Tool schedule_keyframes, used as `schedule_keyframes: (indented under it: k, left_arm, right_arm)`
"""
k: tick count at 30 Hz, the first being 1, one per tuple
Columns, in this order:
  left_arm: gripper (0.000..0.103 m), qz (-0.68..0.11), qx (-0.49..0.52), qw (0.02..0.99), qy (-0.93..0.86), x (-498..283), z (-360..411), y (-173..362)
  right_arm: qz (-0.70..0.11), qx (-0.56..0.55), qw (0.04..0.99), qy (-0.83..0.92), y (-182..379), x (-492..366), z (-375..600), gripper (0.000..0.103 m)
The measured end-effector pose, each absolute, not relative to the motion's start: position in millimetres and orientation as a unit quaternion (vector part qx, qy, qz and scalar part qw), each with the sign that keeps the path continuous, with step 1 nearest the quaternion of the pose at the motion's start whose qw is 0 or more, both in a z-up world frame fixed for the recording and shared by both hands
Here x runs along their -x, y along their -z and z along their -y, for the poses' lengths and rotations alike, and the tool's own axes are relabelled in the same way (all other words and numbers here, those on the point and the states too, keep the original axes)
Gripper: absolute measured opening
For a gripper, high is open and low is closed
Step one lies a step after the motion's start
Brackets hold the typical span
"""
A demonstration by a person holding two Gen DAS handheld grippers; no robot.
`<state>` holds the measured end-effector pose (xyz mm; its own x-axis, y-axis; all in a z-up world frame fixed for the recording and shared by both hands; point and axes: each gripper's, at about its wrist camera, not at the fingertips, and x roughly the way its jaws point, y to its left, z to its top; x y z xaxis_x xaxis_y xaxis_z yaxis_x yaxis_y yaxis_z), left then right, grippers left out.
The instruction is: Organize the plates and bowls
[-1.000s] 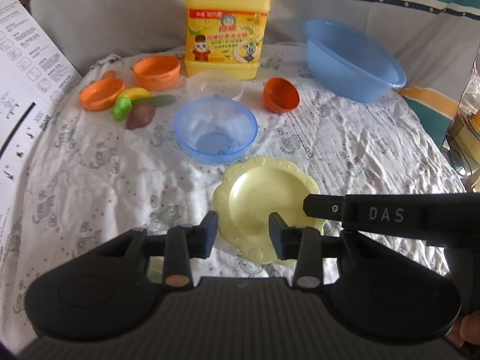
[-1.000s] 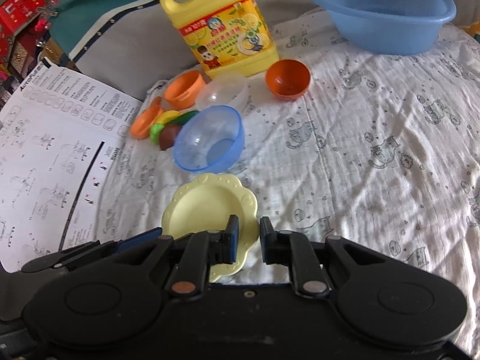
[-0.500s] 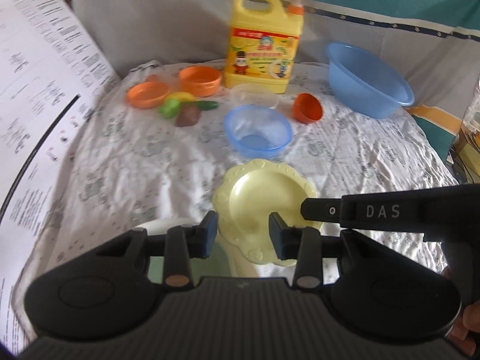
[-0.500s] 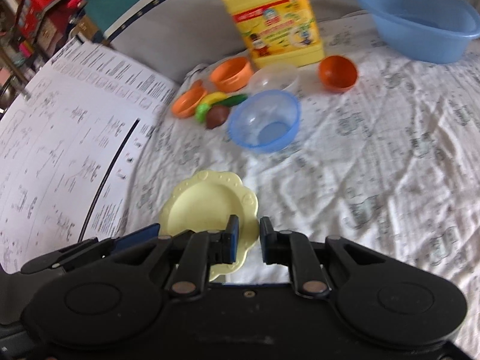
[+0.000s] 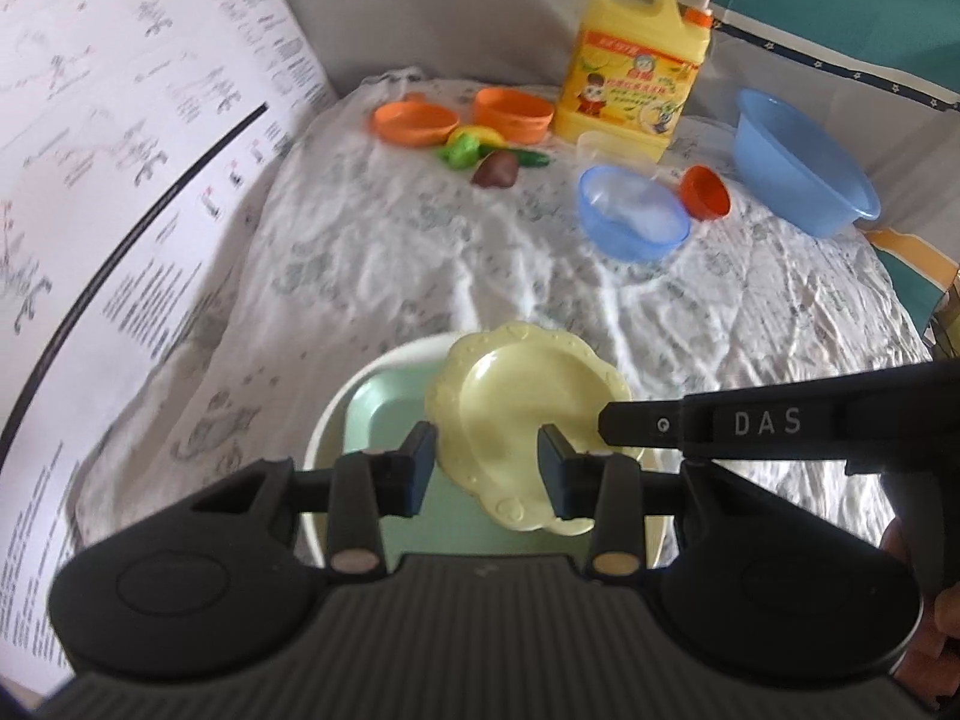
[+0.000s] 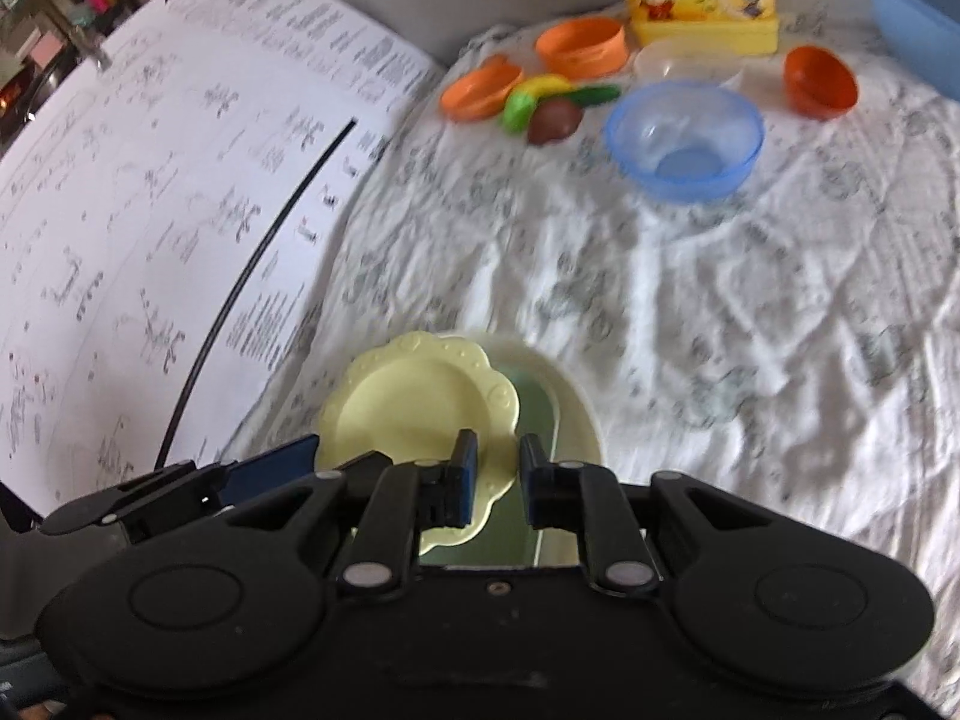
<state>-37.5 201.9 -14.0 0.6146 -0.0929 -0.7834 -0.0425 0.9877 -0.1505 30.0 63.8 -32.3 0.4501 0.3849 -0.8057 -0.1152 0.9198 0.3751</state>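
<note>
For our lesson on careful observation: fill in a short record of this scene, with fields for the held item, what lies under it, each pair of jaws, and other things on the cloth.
held item: yellow plate
under it: white-rimmed green dish; contact unclear
right gripper: jaws narrow, on the plate's rim
left gripper: jaws partly apart over the plate; grip unclear
also on the cloth: blue bowl, blue basin, detergent jug

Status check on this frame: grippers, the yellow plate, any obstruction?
Both grippers, left and right, pinching yellow plate rim. Plate over white-rimmed green dish. Nothing blocking.
</note>
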Motion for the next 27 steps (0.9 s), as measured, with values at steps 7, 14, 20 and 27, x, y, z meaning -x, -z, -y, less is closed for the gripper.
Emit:
schedule_keyframes:
  k: [7, 14, 20, 27]
  left_arm:
    - [0.035, -0.456, 0.087, 0.886, 0.012, 42.5, -211.9, 30.5]
    - [0.035, -0.464, 0.091, 0.881, 0.012, 40.3, -215.6, 38.5]
    - [0.035, -0.473, 0.095, 0.876, 0.012, 38.2, -219.0, 45.6]
    - [0.036, -0.478, 0.097, 0.873, 0.009, 35.6, -222.0, 52.2]
  right_arm:
    - [-0.523, -0.118, 0.831, -0.149, 49.0, -34.0, -79.9, 0.016]
    - [-0.534, -0.111, 0.825, -0.150, 55.5, -36.6, -83.4, 0.017]
    - [-0.540, -0.108, 0.821, -0.152, 59.8, -38.4, -86.3, 0.017]
    - [-0.542, -0.104, 0.819, -0.156, 61.4, -41.8, -89.3, 0.018]
